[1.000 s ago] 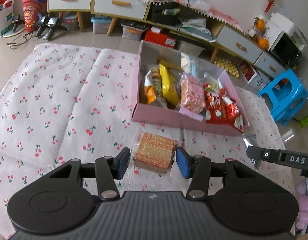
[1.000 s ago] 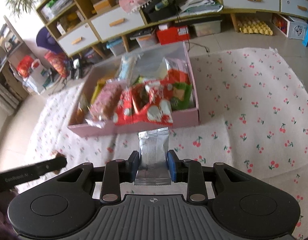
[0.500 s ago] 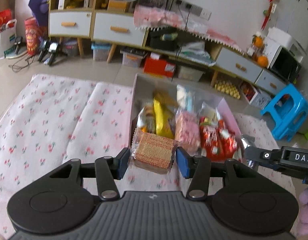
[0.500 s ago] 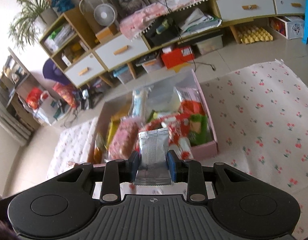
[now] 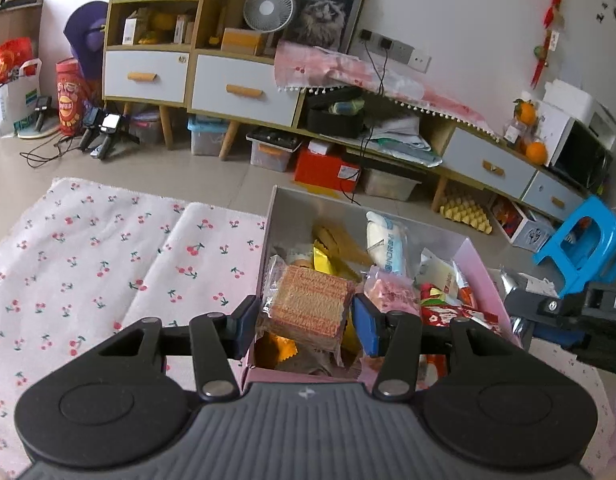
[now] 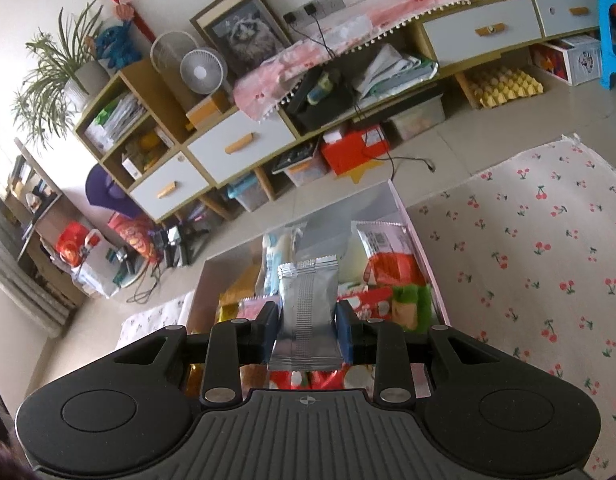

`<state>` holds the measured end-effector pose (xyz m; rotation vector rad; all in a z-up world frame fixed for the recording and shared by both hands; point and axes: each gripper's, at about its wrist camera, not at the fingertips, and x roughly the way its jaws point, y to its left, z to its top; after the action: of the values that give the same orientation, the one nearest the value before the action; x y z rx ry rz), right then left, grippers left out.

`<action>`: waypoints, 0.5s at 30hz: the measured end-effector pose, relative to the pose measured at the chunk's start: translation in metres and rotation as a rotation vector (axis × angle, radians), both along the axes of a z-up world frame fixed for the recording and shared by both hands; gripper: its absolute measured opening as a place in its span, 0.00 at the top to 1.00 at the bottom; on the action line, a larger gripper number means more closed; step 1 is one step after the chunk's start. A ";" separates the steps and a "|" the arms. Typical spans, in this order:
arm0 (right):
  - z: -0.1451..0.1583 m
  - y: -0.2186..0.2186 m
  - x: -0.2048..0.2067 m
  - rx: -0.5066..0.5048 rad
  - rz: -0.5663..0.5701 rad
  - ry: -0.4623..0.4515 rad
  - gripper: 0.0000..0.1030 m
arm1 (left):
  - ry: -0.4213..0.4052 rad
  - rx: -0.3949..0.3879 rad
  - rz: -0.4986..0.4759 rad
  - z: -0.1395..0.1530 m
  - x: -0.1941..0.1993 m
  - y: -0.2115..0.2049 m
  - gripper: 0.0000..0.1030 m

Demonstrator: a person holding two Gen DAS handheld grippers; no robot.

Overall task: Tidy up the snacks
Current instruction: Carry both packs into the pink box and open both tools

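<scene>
1. Left gripper (image 5: 304, 322): clamped on a clear-wrapped wafer pack (image 5: 308, 308), blue pads pressed to its two sides; held in the air above the near left corner of the pink box (image 5: 485, 276); no contact visible between pack and the snacks below.
2. Right gripper (image 6: 306, 330): clamped on a silver foil sachet (image 6: 306, 316), seam side up, crimped top edge pointing away from the camera; held above the near middle of the same pink box (image 6: 411, 236).
3. Pink box: open-topped, resting on the white cherry-print cloth (image 5: 108, 264) on the floor; crowded with snack packets.
4. Inside, from the left wrist view: yellow packets (image 5: 327, 258) toward the left, a white-and-blue pouch (image 5: 387, 246) leaning against the far wall, a pink packet (image 5: 389, 290) just right of the wafer pack, red packets (image 5: 447, 314) at the right end.
5. Inside, from the right wrist view: a red-and-white bag (image 6: 387, 256) against the right wall, a green packet (image 6: 411, 304) below it.
6. Right gripper's black arm (image 5: 567, 312) showing at the right edge of the left wrist view, with a scrap of silver foil beside it.
7. Beyond the cloth: tiled floor, a low cabinet (image 5: 244, 88) with white drawers, a blue stool (image 5: 583, 244) to the right.
</scene>
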<state>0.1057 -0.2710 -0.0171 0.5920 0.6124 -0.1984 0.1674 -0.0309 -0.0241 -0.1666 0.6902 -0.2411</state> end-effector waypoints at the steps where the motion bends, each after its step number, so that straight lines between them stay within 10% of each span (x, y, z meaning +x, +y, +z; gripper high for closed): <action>1: -0.001 -0.001 0.002 -0.004 -0.002 -0.002 0.71 | -0.005 0.003 -0.002 -0.001 0.000 -0.001 0.55; 15: -0.015 -0.014 0.014 -0.003 -0.042 -0.028 0.60 | -0.054 0.015 -0.018 -0.004 -0.004 -0.011 0.40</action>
<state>0.1199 -0.2848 -0.0320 0.6045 0.5726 -0.2295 0.1638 -0.0417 -0.0279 -0.1397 0.6397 -0.2565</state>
